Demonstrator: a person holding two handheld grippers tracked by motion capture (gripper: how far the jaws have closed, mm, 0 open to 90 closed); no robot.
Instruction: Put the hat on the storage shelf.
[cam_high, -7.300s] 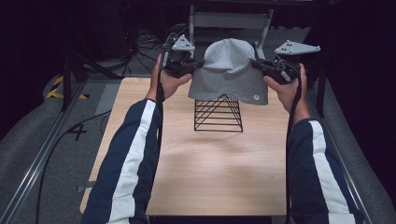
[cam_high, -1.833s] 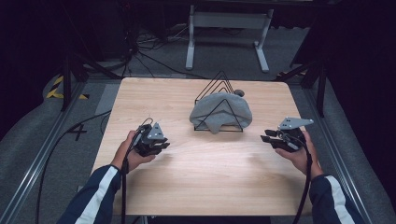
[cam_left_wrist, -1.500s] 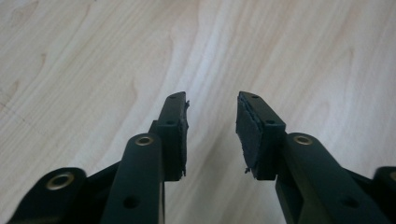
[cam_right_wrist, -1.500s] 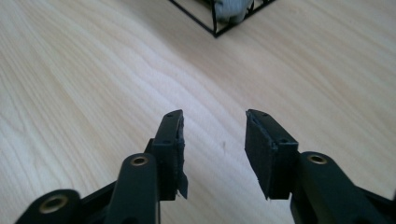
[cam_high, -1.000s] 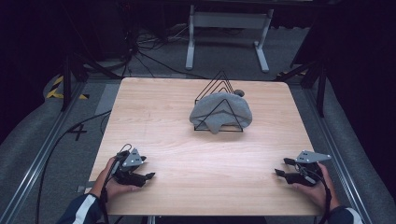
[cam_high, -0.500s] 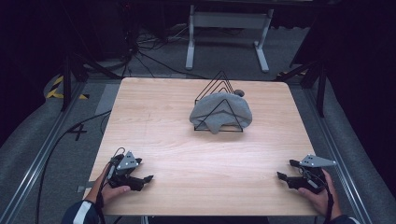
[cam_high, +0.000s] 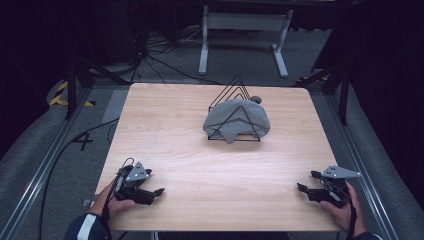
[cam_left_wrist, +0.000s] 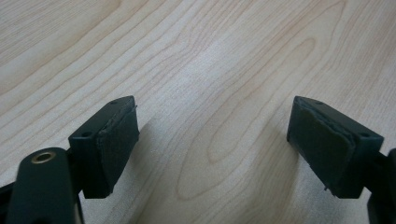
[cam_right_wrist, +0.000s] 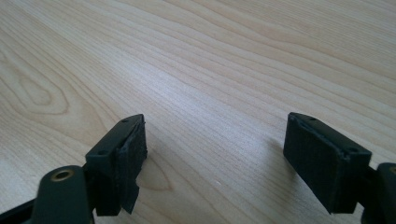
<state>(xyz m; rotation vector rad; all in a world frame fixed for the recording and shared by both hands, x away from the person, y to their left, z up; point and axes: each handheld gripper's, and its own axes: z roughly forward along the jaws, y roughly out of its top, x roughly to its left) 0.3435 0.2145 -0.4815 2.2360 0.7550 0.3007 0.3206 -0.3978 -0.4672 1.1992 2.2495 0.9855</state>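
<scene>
1. The cap (cam_high: 237, 123) is lying draped over the rack (cam_high: 234, 114), toward the far middle of the counter (cam_high: 210, 170); a rack wire is crossing its front and its brim is hanging down at the near side.
2. Judging by this, the hanging of the cap on the rack is looking done, and little seems left beyond resting the hands.
3. The left tool (cam_high: 152, 193) is sitting well apart from the rack, at the counter's near left corner, in the person's hand; in the left gripper view its jaws are standing wide apart with nothing but bare wood between them.
4. The right tool (cam_high: 305, 187) is resting well apart from the rack at the near right corner, its jaws likewise spread and gripping nothing.
5. No brand or label is showing legibly on the cap; any mark there is too small to tell.
6. Left of the counter, a "4" mark (cam_high: 83, 141) is showing on the floor.
</scene>
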